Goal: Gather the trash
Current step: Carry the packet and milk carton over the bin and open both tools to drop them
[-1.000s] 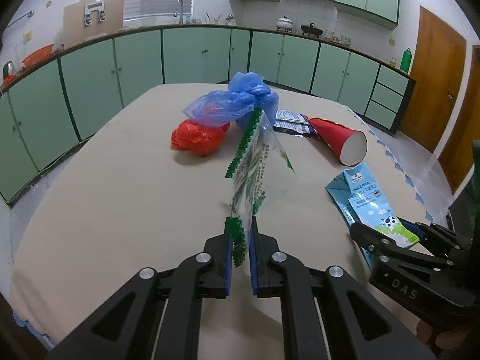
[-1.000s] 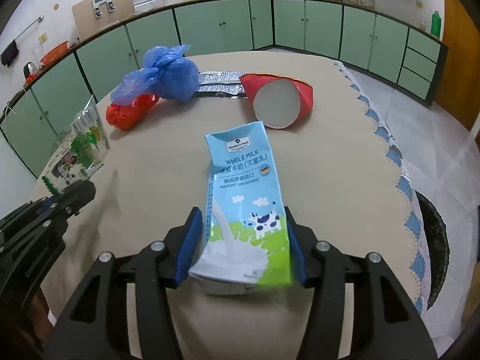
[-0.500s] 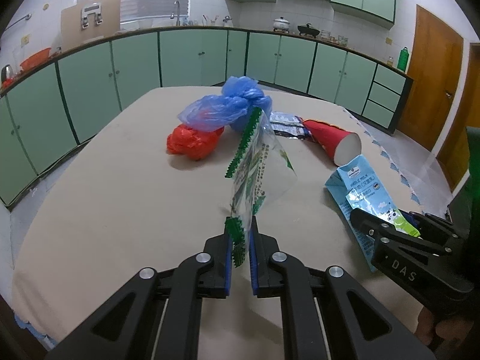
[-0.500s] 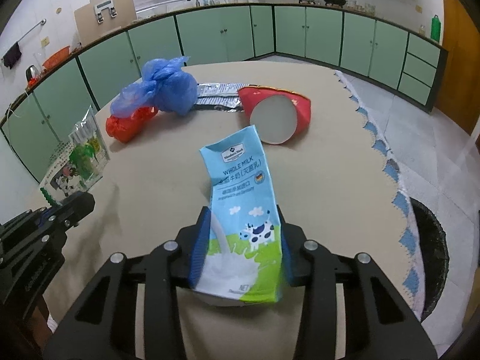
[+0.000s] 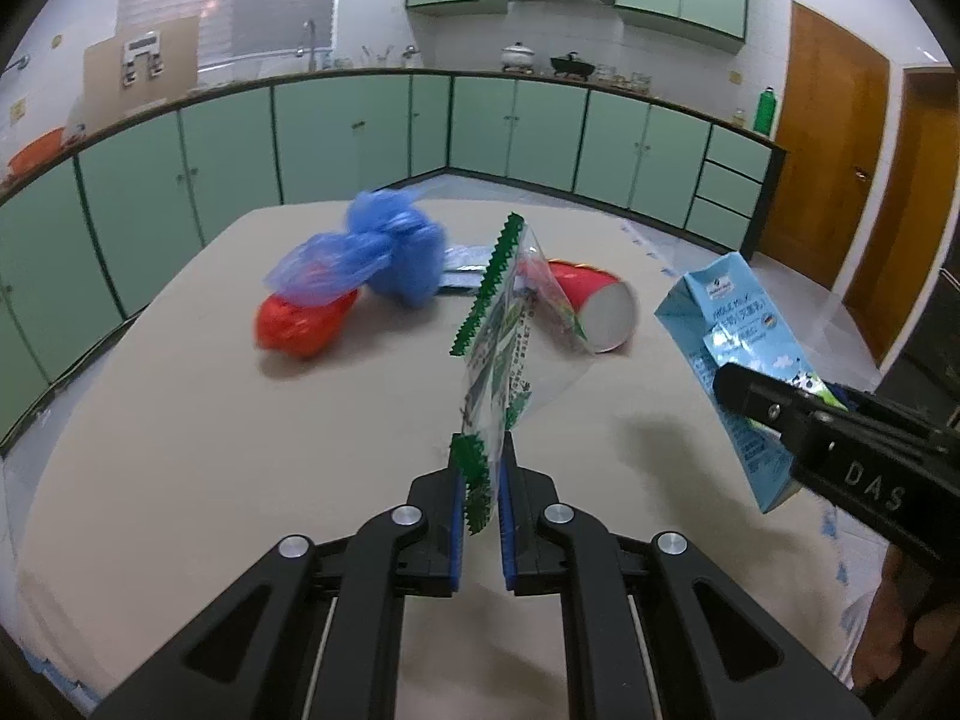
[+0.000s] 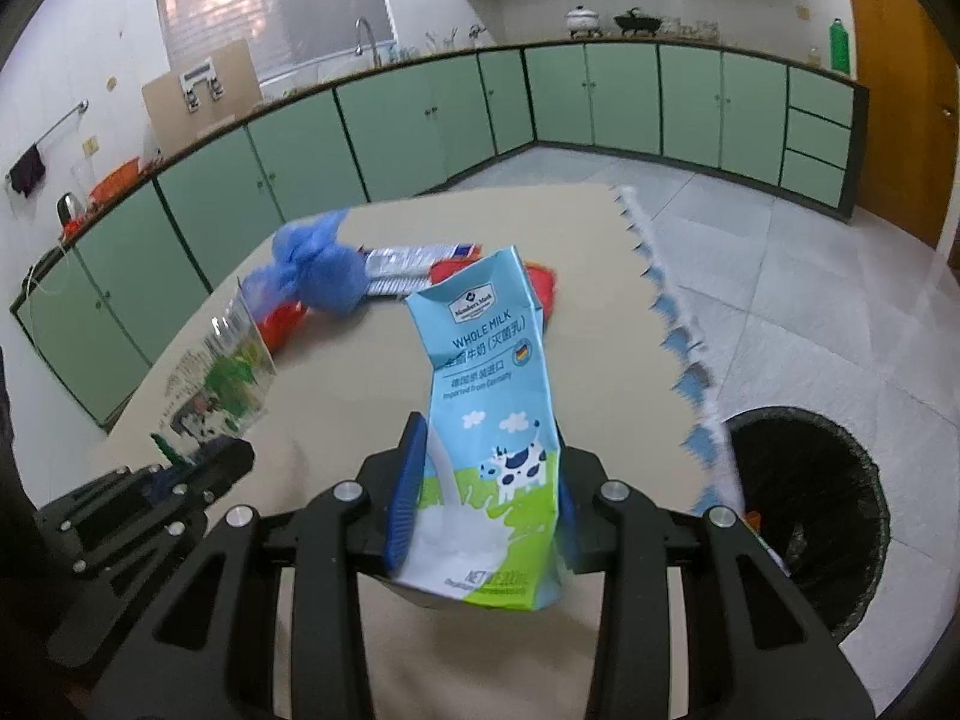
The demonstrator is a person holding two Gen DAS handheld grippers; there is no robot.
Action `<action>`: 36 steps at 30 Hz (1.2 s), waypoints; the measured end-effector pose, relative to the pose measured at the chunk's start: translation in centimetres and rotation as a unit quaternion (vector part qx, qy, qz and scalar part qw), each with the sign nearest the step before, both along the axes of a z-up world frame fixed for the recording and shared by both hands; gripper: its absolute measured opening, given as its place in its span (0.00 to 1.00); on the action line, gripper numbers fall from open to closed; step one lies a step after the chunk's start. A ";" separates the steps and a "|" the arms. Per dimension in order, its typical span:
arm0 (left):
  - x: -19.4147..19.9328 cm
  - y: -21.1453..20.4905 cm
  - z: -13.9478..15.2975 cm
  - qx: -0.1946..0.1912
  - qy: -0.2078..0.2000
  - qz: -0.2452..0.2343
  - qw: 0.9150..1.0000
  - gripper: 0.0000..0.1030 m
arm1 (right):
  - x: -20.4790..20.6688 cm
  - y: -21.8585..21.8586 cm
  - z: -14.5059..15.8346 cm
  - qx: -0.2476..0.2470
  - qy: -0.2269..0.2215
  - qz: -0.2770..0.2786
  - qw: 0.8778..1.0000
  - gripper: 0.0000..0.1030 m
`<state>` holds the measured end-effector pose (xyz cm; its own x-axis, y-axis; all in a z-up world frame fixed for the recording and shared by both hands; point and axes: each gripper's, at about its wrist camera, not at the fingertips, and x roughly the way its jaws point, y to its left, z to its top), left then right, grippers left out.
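Left hand-held gripper (image 5: 481, 480) clamped on a clear green-edged wrapper (image 5: 501, 354), right hand-held gripper (image 6: 486, 510) gripping a blue milk carton (image 6: 486, 384) above the tabletop (image 5: 210, 450), black bin (image 6: 822, 516) at four o'clock

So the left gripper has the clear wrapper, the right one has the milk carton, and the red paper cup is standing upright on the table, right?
Not quite. The red paper cup lies on its side on the table, open end facing the left wrist camera. The rest holds: the left gripper pinches the clear wrapper, and the right gripper holds the milk carton.
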<state>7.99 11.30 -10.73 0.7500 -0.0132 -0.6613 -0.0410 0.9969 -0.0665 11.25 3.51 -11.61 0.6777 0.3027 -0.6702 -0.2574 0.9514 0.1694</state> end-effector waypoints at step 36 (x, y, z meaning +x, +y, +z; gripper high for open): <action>9.4 -28.7 -1.0 -0.022 0.019 -0.223 0.974 0.11 | -0.2 -26.9 -3.4 -0.029 0.011 -0.207 0.978 0.35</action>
